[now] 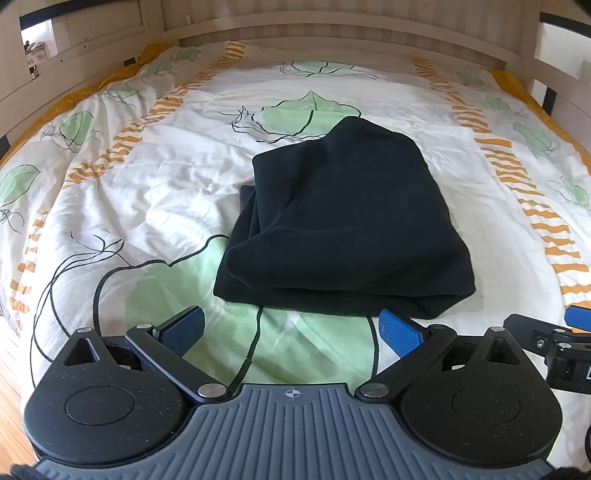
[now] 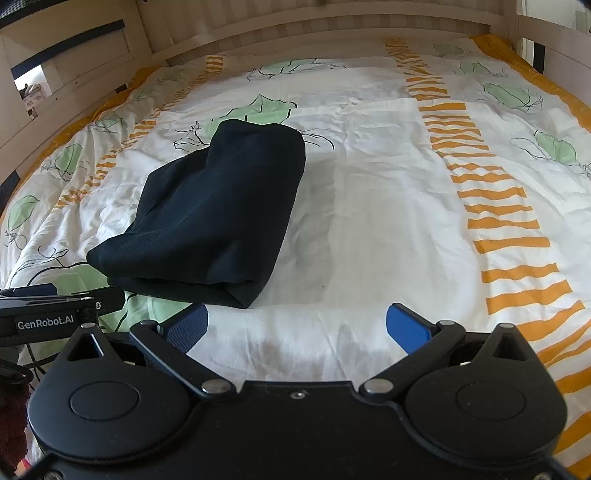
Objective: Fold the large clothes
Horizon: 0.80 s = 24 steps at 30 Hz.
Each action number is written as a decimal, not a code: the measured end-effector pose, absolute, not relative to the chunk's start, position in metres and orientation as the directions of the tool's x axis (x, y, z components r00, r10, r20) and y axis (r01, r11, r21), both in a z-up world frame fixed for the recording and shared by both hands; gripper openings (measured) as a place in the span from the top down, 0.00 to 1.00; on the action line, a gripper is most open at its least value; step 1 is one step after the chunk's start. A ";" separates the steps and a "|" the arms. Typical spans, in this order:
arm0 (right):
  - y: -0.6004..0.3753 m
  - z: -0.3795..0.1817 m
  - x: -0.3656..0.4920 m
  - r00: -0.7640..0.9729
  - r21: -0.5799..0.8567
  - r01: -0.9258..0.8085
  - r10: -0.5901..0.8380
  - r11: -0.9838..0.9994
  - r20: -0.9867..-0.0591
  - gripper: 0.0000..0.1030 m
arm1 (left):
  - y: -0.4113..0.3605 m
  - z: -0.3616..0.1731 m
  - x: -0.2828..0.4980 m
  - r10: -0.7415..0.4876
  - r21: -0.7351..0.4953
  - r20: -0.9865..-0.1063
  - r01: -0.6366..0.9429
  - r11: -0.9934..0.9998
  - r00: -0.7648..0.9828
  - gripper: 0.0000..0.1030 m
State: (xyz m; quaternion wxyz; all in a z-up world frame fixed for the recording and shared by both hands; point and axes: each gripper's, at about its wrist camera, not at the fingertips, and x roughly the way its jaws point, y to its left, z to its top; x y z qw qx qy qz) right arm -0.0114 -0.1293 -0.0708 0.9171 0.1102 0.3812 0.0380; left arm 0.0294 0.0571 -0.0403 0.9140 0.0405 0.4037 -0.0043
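Note:
A dark navy garment (image 1: 343, 221) lies folded into a thick bundle on the bed's quilt (image 1: 147, 177); it also shows in the right wrist view (image 2: 218, 218) at centre left. My left gripper (image 1: 291, 326) is open and empty, just short of the bundle's near edge. My right gripper (image 2: 297, 325) is open and empty, over bare quilt (image 2: 388, 221) to the right of the bundle's near corner. The right gripper's side shows at the left wrist view's right edge (image 1: 554, 339). The left gripper's side shows at the right wrist view's left edge (image 2: 55, 306).
The quilt is white with green leaves and orange stripes. A pale wooden bed frame (image 1: 332, 33) runs along the far side and both ends. Wooden floor (image 1: 11, 406) shows at the lower left. A thin black cable (image 1: 74, 280) lies on the quilt near left.

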 end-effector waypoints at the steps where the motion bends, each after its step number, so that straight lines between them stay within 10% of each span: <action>1: -0.130 -0.071 -0.011 0.706 0.233 0.017 0.153 0.972 -0.691 0.01 | 0.057 -0.040 0.030 0.026 0.073 -0.738 0.041 0.996 0.674 0.01; 24: -0.127 -0.070 -0.008 0.695 0.226 0.017 0.150 0.974 -0.703 0.01 | 0.065 -0.040 0.034 0.018 0.066 -0.740 0.046 0.997 0.673 0.01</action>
